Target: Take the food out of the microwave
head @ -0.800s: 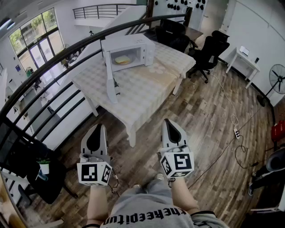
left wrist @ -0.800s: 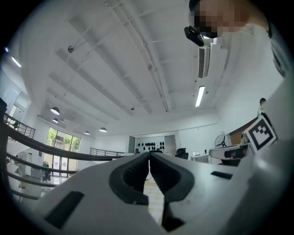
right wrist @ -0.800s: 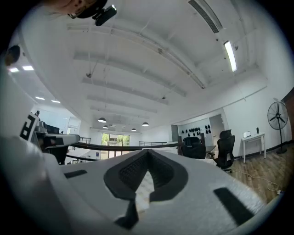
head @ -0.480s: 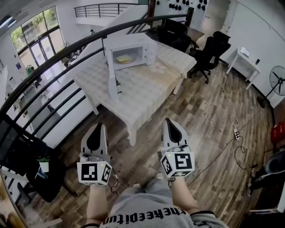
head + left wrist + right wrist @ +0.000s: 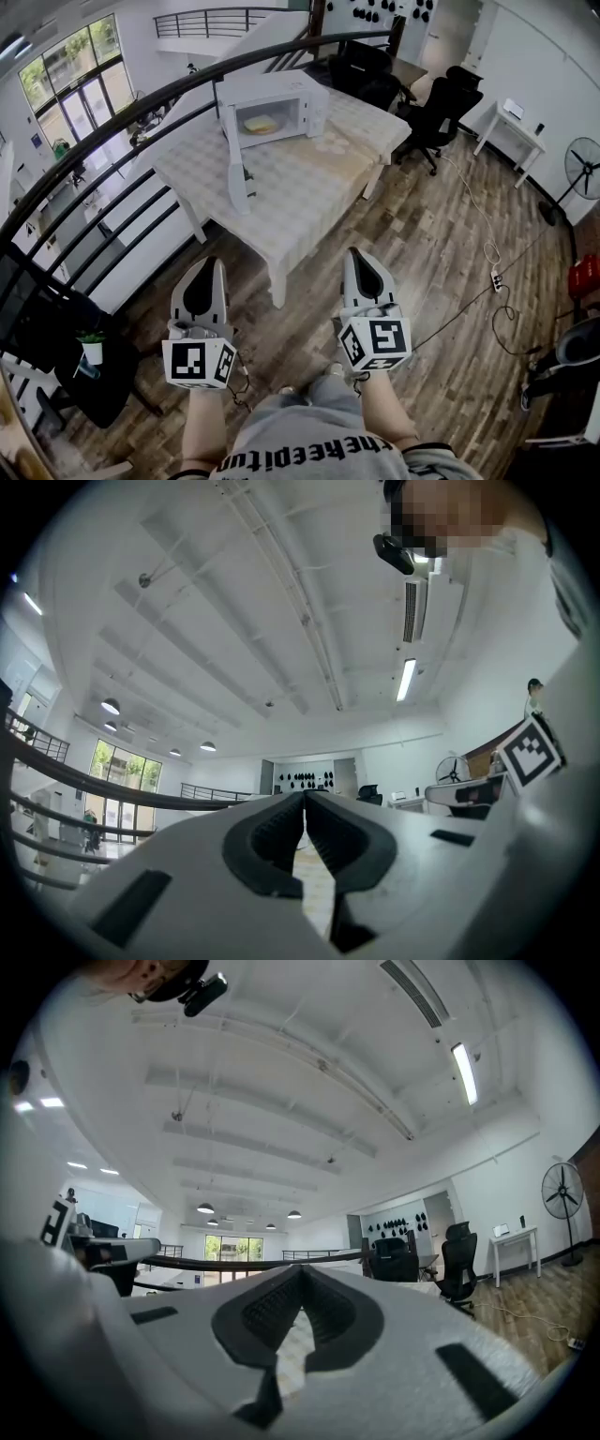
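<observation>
Floor (image 5: 441, 244) and microwave (image 5: 272, 108) look unchanged; left gripper (image 5: 211, 265) and right gripper (image 5: 359, 255) stay closed.

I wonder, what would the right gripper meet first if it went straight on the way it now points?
Probably the near edge of the cloth-covered table, well short of the microwave; height is hard to judge.
</observation>
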A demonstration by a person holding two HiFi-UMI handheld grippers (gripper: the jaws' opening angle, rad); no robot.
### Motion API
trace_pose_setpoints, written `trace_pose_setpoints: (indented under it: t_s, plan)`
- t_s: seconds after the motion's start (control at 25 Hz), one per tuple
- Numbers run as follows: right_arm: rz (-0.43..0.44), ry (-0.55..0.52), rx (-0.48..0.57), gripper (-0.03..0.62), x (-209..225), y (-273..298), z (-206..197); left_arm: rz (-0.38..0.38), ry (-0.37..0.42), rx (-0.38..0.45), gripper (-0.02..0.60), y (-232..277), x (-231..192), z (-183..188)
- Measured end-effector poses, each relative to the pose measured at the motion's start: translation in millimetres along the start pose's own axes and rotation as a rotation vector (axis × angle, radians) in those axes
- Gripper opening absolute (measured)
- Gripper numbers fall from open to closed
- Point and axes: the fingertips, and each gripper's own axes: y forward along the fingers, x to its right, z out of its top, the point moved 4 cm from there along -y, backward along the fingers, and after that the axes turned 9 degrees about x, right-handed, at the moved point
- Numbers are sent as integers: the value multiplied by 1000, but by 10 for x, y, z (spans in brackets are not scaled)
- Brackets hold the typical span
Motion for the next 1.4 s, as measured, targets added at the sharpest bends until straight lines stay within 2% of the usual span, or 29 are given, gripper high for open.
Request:
trace_pose_setpoints:
  t_s: [0.48, 0.76, 1.4]
  plan:
    - [1, 33, 20, 5, 230, 317, -120, 13, -17, 11, 11, 354, -81, -201]
    - [19, 49, 31, 5, 586, 863, -245, 47, -8, 18, 11, 897, -98, -404]
    - [142, 47, 35, 5, 1425, 2187, -482, 148, 21, 58, 11, 2218, 21, -779]
